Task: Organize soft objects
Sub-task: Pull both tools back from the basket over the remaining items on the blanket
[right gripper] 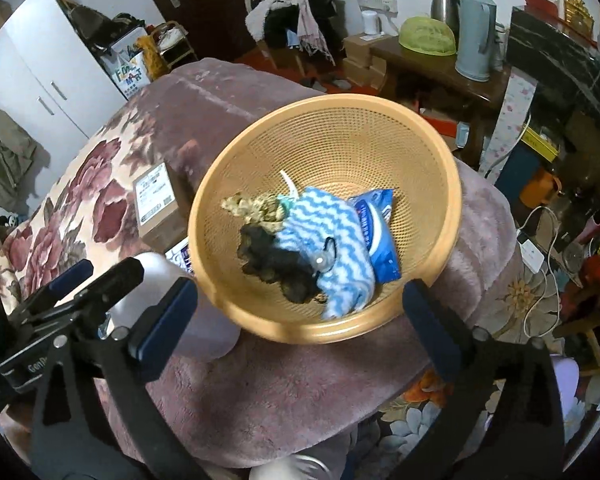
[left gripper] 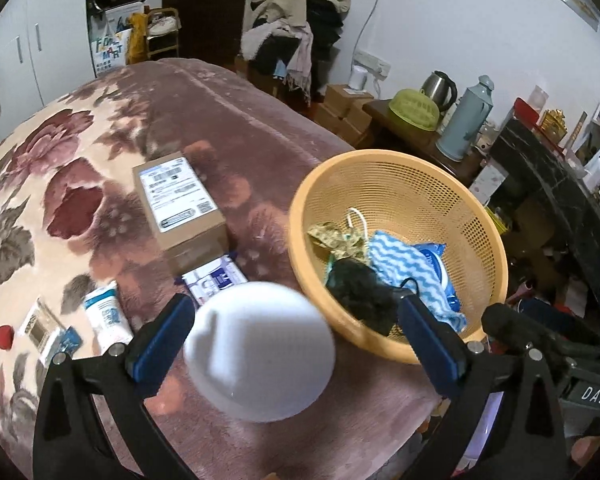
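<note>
Nearest the left wrist camera, the left gripper (left gripper: 296, 316) has its blue-padded fingers (left gripper: 162, 340) spread wide, and a white rounded object (left gripper: 260, 352) sits in the gap between them. It is blurred, so whether it rests against the left-hand pad or hangs free of both is hard to say; it is clearly not squeezed, since the right-hand pad stands well clear of it. It looks roughly egg-shaped with a small bump on its upper left, and has no strong long axis.

The relation that matters: the orange basket (left gripper: 488, 240) lies ahead and to the right of those fingers, its near rim just beyond the right-hand pad. Any transfer from the left gripper would need to travel rightward and a little forward over that rim.

The right gripper (right gripper: 300, 304) is also spread open and holds nothing; the basket sits squarely between and beyond its fingers, so it is the nearer of the two to the basket. From that view the white object peeks out just left of the basket's rim.

Inside the basket lie a black fuzzy item (right gripper: 276, 260), a blue-and-white wavy cloth (right gripper: 324, 232), a blue wipes packet (right gripper: 380, 224) and a patterned fabric piece (right gripper: 256, 206).

Farther off on the floral blanket (left gripper: 52, 184) rest a cardboard box (left gripper: 180, 208) and a white tube (left gripper: 106, 316).
</note>
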